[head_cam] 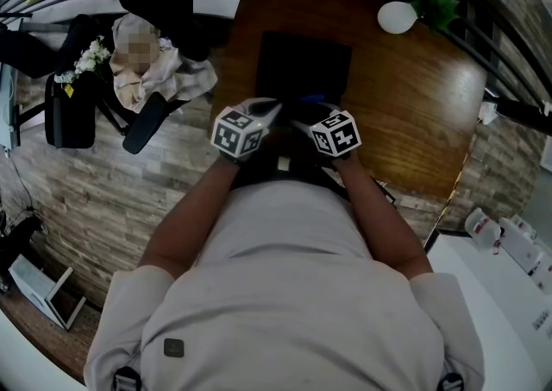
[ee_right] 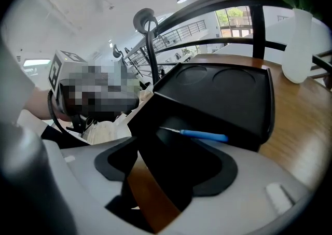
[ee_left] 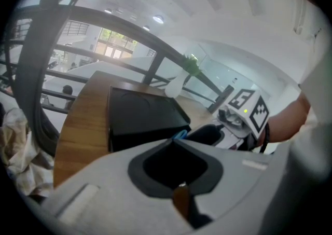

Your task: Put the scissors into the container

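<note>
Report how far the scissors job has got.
Done: nothing shows on the black rectangular container. In hand: nothing; the right gripper stands open, the left gripper shut and empty. The blue-handled scissors lie by the container's near side. Left: grasp them and put them in.

1. Of the blue-handled scissors [ee_right: 205, 135], only a slim handle and a thin metal tip show; the rest is hidden.
2. At head-view centre, the black rectangular plastic container [head_cam: 302, 61] has its near side covered by the left tongs [head_cam: 269, 109] and right tongs [head_cam: 304, 113].
3. The white ceramic vase [ee_right: 300, 47] is cut off at the upper right.
4. The brown wooden counter [head_cam: 414, 113] has its near edge behind the person's torso.
</note>
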A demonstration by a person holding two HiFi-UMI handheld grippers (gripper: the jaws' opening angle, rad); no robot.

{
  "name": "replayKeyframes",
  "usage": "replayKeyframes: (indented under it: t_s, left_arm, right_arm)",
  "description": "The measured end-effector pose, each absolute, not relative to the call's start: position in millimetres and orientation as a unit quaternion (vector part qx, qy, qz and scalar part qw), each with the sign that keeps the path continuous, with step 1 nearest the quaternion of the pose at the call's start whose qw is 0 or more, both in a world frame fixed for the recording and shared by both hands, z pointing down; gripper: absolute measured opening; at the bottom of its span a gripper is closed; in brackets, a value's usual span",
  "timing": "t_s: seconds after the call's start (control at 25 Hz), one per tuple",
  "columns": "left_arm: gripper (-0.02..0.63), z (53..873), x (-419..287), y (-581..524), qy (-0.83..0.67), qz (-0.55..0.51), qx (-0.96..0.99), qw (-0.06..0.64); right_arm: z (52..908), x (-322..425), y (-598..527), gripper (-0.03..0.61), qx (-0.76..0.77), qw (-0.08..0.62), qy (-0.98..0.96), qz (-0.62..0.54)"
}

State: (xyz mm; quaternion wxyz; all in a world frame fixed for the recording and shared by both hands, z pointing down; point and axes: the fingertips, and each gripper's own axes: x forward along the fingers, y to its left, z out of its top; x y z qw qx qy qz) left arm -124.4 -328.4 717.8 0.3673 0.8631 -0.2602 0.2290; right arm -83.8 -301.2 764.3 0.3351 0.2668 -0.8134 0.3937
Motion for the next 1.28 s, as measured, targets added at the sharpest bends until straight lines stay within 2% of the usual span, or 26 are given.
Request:
replayKeyframes:
  t_s: [0.84,1.04,1.28]
  left_arm:
    - [0.005,680.5,-110.7,-322.2,-0.272,0.214,0.873,0.343]
    - [0.005,674.1,-104.7,-319.3,-0.273,0.211,0.874,0.343]
    - [0.005,664.3,-98.4,-320.5,-0.275,0.211,0.877,0.334]
  right_arm:
    - [723.0,-67.9,-296.1,0.308,0.275,0.322,-0.828,0.367]
    - [714.8,-65.1,-297.7,0.279,0.276,0.317,-0.833,0.359]
    - [702.4,-59.6,-299.2,0.215,0.280,0.308,-0.842,0.343]
